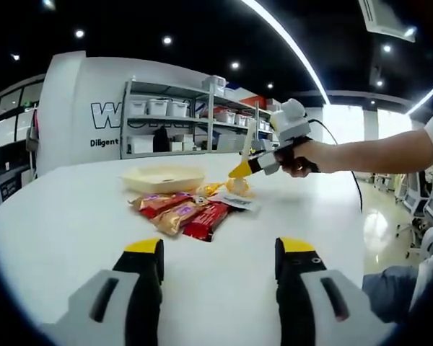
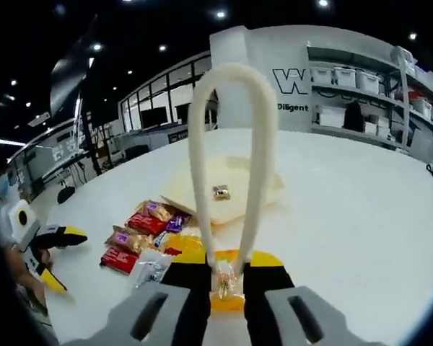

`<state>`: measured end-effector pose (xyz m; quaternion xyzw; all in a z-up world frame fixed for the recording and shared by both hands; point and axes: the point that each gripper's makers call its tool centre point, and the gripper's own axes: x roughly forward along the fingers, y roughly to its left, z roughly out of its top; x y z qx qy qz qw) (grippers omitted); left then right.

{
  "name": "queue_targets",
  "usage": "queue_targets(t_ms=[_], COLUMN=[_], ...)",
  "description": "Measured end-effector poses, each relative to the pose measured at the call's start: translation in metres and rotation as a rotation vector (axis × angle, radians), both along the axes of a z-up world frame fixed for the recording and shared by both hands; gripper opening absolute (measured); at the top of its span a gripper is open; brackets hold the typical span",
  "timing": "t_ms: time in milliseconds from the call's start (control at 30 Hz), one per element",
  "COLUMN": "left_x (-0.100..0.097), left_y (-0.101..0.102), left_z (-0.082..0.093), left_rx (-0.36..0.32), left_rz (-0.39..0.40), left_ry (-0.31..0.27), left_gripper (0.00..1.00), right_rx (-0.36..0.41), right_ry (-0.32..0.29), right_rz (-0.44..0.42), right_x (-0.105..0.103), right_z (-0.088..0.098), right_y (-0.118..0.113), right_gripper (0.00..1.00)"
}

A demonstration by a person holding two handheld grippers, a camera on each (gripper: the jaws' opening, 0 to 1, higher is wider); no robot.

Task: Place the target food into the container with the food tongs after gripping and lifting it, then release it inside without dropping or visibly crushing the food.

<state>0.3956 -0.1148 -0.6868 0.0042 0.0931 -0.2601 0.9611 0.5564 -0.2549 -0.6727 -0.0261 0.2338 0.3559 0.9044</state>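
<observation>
In the right gripper view, the right gripper has its yellow-tipped black jaws closed onto the two arms of a pair of cream food tongs, whose loop rises toward the top of the view. The tong arms are pressed nearly together at their tips, and between those tips sits a small clear-wrapped candy, just above a yellow packet on the table.

Beyond the tongs lies the cream container, a shallow tray holding one small wrapped piece. To its left is a loose pile of red, gold and purple snack packets, touching one another.

In the left gripper view, the left gripper hovers over the white table with its jaws well apart and nothing between them. Ahead of it lie the snack packets, then the container behind them. The right gripper, held by a person's hand, enters from the right with the tongs reaching down to the yellow packet near the pile.

Metal shelving with white bins stands at the back.
</observation>
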Motion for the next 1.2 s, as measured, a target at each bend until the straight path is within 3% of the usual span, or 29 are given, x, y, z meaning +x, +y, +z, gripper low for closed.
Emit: queue_targets(t_ms=[333, 567, 800, 1200], left_x=[0.0, 0.001, 0.001, -0.002], left_y=[0.0, 0.0, 0.001, -0.002], left_z=[0.0, 0.001, 0.002, 0.001], left_rx=[-0.002, -0.004, -0.008, -0.002], left_rz=[-0.002, 0.0, 0.003, -0.008], left_ry=[-0.001, -0.004, -0.009, -0.003], left_gripper=[0.61, 0.61, 0.62, 0.62], right_rx=[0.044, 0.077, 0.082, 0.1], right_ry=[-0.033, -0.048, -0.062, -0.045], right_rz=[-0.015, -0.013, -0.008, -0.018], right_x=[0.003, 0.016, 0.033, 0.066], right_z=[0.029, 0.054, 0.064, 0.064], right_y=[-0.007, 0.011, 0.033, 0.066], right_gripper=[0.1, 0.1, 0.11, 0.11])
